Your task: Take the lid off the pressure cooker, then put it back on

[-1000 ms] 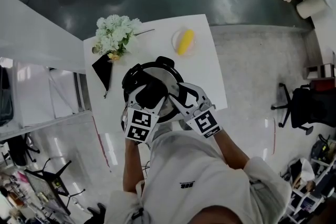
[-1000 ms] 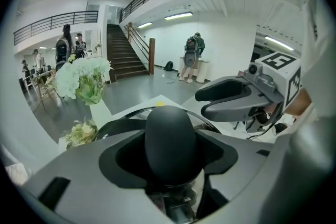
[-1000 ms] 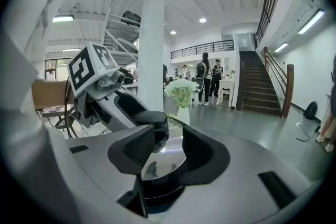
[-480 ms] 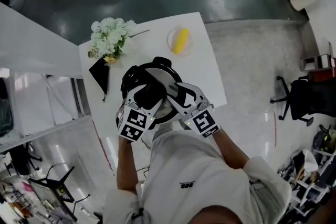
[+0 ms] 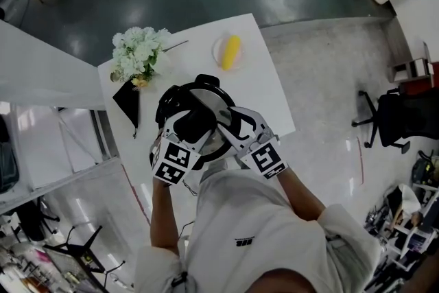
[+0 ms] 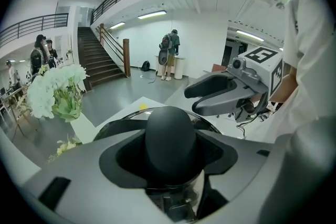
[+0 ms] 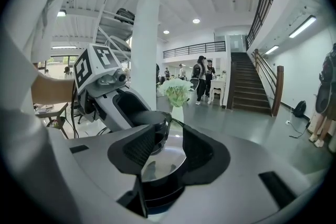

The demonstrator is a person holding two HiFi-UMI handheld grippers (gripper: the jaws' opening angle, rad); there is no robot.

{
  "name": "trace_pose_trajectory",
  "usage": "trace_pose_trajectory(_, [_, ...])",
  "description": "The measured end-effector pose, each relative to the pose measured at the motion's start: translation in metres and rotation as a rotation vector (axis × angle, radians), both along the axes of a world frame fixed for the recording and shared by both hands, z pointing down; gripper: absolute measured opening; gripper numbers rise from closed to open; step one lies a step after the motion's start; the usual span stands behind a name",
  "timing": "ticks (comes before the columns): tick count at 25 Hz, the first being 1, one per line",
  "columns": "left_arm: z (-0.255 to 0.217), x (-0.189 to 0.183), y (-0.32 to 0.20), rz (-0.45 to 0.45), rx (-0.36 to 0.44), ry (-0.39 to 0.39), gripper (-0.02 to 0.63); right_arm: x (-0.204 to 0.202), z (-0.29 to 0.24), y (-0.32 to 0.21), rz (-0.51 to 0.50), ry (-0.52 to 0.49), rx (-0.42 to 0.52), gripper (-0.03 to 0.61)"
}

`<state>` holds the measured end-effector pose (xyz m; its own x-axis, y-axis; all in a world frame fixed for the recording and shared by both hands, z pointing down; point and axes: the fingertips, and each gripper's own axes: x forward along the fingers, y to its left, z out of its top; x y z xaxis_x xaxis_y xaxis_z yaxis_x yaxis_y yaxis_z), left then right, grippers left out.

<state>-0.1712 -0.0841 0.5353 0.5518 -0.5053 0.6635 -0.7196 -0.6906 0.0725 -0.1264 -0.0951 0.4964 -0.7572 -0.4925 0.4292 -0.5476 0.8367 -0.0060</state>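
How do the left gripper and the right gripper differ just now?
The left gripper clamps the lid's black knob; the right gripper stands open over bare steel lid. The left gripper is at the lid's centre, the right gripper toward its edge. Both sit over the cooker.

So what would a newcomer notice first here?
Two hand-held grippers meet over a pressure cooker at the near side of the white table: the left gripper clamps the black lid knob, the right gripper sits beside it, jaws apart. Behind stand white flowers at the far left corner and a yellow corn cob on a plate.
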Motion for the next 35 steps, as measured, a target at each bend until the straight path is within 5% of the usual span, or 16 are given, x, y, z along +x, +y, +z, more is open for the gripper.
trace_pose_trajectory(35, [-0.033,-0.001,0.004,-0.006,0.073,0.018,0.288,0.018,-0.033,0.011,0.102,-0.022,0.081,0.166])
